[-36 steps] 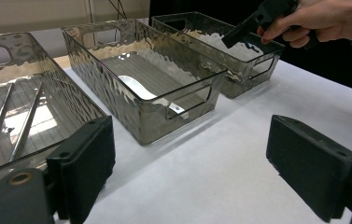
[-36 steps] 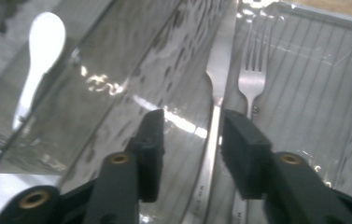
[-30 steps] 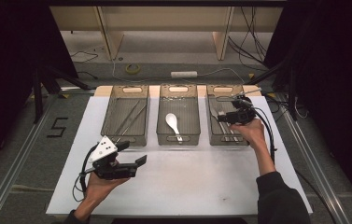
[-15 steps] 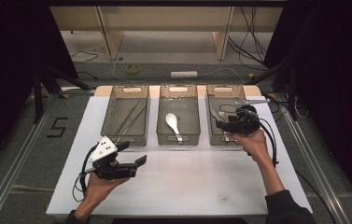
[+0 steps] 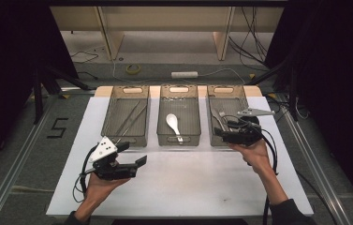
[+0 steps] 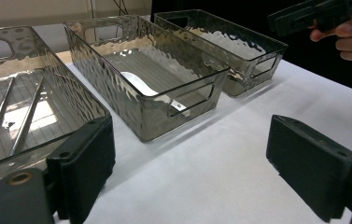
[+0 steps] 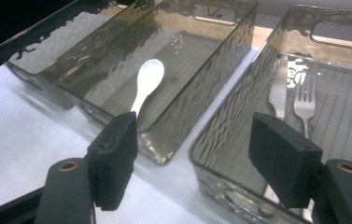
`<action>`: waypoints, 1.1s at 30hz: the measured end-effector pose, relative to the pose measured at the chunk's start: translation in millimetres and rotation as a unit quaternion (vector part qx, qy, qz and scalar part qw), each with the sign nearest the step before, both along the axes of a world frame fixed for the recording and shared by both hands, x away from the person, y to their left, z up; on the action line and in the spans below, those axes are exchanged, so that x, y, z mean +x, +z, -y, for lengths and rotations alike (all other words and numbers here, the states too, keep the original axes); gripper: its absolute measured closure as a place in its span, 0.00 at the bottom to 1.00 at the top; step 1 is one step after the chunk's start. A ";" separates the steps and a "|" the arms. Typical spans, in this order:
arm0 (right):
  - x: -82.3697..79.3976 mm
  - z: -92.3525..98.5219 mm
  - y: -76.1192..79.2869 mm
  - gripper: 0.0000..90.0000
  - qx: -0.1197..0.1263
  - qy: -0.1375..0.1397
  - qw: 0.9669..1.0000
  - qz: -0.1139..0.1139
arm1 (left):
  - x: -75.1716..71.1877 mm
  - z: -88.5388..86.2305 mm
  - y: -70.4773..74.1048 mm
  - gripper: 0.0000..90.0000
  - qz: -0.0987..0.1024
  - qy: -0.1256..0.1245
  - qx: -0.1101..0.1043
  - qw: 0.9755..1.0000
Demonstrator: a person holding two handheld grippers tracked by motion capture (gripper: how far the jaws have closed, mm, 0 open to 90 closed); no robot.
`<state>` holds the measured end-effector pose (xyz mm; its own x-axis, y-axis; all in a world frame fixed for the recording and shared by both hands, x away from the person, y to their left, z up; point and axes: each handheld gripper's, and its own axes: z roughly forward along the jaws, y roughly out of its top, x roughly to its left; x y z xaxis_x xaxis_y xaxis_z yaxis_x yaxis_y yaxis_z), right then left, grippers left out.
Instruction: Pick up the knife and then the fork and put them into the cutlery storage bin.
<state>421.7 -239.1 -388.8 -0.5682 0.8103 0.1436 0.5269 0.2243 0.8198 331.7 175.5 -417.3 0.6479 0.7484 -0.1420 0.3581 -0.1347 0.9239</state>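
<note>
Left gripper [image 5: 141, 161] sits low over the white table cover [image 5: 188, 187] in front of the left bin [image 5: 126, 117], jaws wide apart, nothing between them. Left bin holds two long metal rods, maybe chopsticks [image 5: 129, 119], lying slanted on the bin floor; in the left gripper view they show at far left [image 6: 12, 114]. Middle bin [image 5: 179, 115] has a white spoon [image 5: 173, 125] lying flat, bowl toward the far end, handle toward the near wall; same spoon in the right gripper view [image 7: 146, 84]. Right bin [image 5: 227, 112] holds a metal fork [image 7: 304, 105], tines pointing to the far end, with what looks like a second utensil just beside it, hard to tell. Right gripper [image 5: 221, 136] held over the near edge of the right bin, pointing toward the middle bin; its jaws have just been opening, stand wide, empty. Fork lies in the bin floor, apart from the pads.
</note>
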 end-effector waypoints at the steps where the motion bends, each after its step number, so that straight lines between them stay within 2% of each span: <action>1: -2.1 0.2 -0.1 0.36 0.004 0.002 1.000 0.003 | 0.0 0.1 0.0 0.17 0.000 0.000 0.000 1.000; 4: -7.9 0.3 -1.3 0.35 0.016 0.008 1.000 0.006 | -0.1 0.5 0.1 0.17 -0.001 0.000 0.000 1.000; 9: -16.7 -2.5 -4.0 0.32 0.009 0.019 1.000 0.016 | -0.4 -0.1 0.0 0.17 -0.001 0.000 0.001 1.000; 18: -37.2 -3.3 -8.8 0.29 0.022 0.032 0.999 0.037 | -0.4 1.2 -0.1 0.17 -0.004 -0.008 0.004 1.000; 23: -49.0 -3.9 -13.1 0.28 0.030 0.040 0.998 0.040 | -0.5 0.6 0.2 0.17 -0.004 -0.010 0.003 1.000; 33: -67.7 -3.7 -21.2 0.26 0.032 0.051 0.996 0.060 | -1.0 1.5 -0.4 0.17 -0.007 -0.014 0.002 1.000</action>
